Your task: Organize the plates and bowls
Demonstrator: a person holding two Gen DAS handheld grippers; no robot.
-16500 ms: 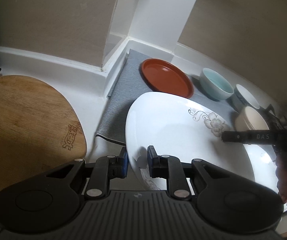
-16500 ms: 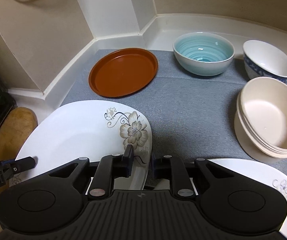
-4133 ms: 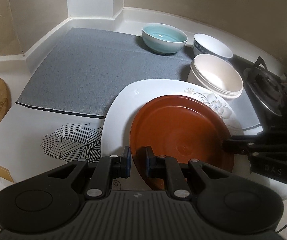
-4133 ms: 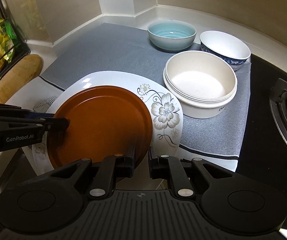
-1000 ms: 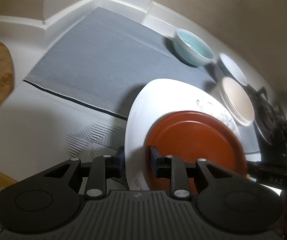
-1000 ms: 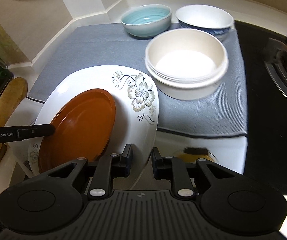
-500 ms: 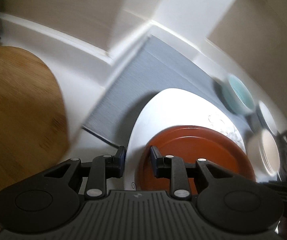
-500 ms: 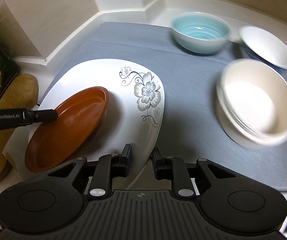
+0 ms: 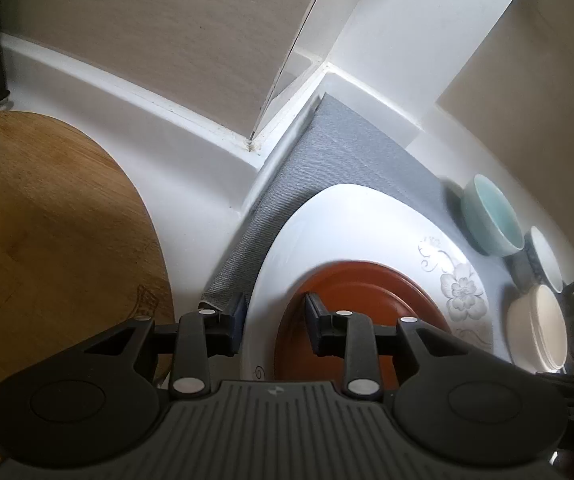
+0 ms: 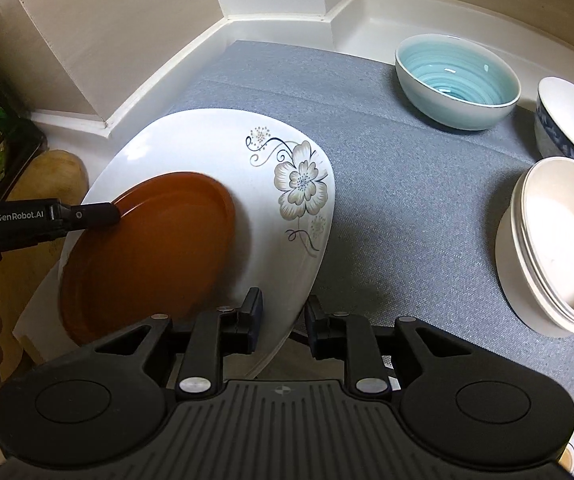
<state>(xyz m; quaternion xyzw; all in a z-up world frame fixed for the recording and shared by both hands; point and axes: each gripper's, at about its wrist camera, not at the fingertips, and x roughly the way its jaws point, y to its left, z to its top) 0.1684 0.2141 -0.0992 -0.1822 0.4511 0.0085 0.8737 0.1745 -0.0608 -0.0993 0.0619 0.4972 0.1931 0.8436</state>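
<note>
White kitchen counter [image 9: 191, 184] runs into a tiled corner, with a grey woven mat [image 10: 387, 200] spread across it, and your work sits just in front of you on that mat. Your left gripper [image 9: 274, 322] has its jaws closed across the near edge of the large white squarish plate with a grey flower print [image 9: 327, 232], one finger under the rim and the other lying on top against the round rust-brown plate [image 9: 367, 300] that rests inside it; from the right camera you can see that same gripper's finger [image 10: 95, 214] reaching in over the brown plate's left rim. Your right gripper [image 10: 283, 322] pinches the white plate's opposite edge [image 10: 287, 320], jaws narrowed onto the rim, so you have the stack held from both sides and tilted, its left side lower. Whether the plate's far edge touches the mat cannot be told. To your left, a rounded wooden cutting board [image 9: 47, 232] lies on the counter beside the mat. Further right on the mat, a stack of cream bowls [image 10: 559, 240] stands apart from the plates. Beyond it sit a white bowl with a blue patterned outside [image 10: 571, 120] and, near the back wall, a pale turquoise ribbed bowl [image 10: 457, 80].
</note>
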